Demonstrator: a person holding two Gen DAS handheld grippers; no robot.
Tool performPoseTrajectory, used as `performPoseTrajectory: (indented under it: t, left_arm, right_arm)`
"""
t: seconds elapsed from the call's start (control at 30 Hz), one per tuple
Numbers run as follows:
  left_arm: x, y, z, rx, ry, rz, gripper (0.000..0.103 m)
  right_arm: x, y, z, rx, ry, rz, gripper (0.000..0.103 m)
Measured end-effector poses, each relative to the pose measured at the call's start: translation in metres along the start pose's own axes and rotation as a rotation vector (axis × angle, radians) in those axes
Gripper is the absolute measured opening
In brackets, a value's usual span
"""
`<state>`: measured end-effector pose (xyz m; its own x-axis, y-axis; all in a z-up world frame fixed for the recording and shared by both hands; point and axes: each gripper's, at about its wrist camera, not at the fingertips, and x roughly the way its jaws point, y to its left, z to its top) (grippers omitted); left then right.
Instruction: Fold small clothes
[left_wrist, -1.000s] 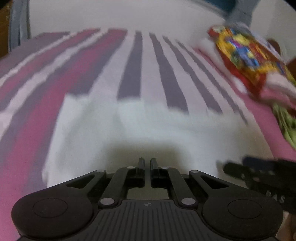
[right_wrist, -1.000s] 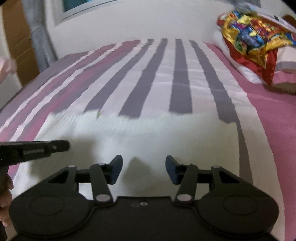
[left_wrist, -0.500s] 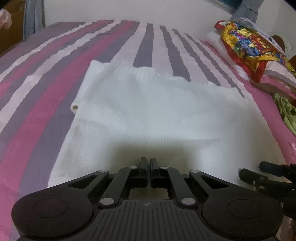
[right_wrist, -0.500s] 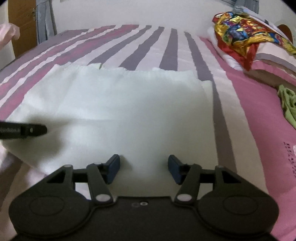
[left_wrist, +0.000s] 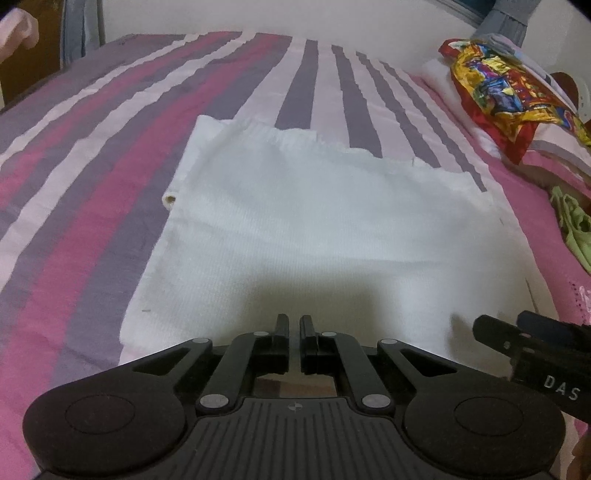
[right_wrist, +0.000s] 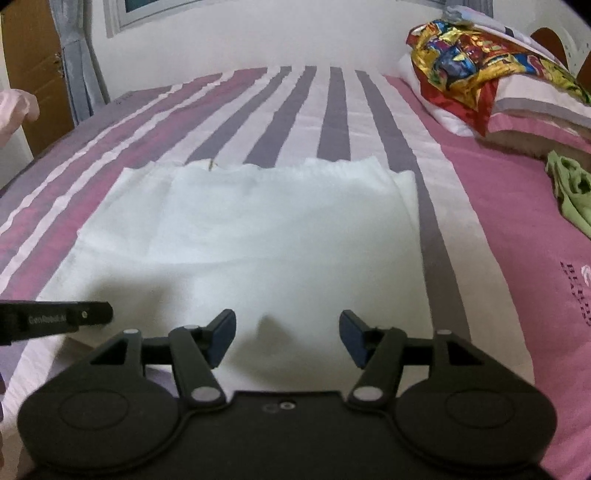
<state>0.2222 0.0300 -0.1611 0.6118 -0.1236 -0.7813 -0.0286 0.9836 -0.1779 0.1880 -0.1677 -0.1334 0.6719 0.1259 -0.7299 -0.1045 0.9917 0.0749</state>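
Striped in purple, pink and white, the bed cover (left_wrist: 110, 155) fills most of both views, with a pale wall behind it. At the far left stands a brown wooden door (right_wrist: 33, 74) next to a grey curtain (right_wrist: 77, 66). On the middle of the cover lies the white cloth (left_wrist: 314, 214), spread flat, its far edge a little wavy. The left gripper (left_wrist: 293, 334) is over the near edge of the cloth with its jaws nearly pressed together; I see nothing between them. The right gripper (right_wrist: 287, 334) is beside it, over the same near edge, its jaws wide apart and holding nothing. Further right, a small green garment (right_wrist: 570, 192) lies on the pink part, and behind it a colourful pillow (right_wrist: 480, 62) rests on the bed
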Motion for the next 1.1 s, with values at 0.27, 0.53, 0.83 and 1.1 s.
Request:
performPoseTrajectory:
  t: [0.27, 0.53, 0.83, 1.1]
  left_arm:
    - [-0.006, -0.003, 0.004, 0.019, -0.018, 0.021, 0.003]
    - [0.011, 0.0, -0.006, 0.015, 0.007, 0.04, 0.003]
    - [0.012, -0.001, -0.006, 0.027, 0.009, 0.039, 0.003]
    - [0.011, -0.002, -0.001, 0.004, 0.01, 0.015, 0.003]
  right_arm:
    - [-0.001, 0.004, 0.002, 0.006, -0.005, 0.0, 0.062]
    - [0.015, -0.004, -0.001, 0.031, 0.028, -0.032, 0.062]
    - [0.032, -0.01, -0.014, -0.028, 0.086, -0.083, 0.066]
    - [0.019, -0.007, -0.008, 0.017, 0.034, -0.061, 0.069]
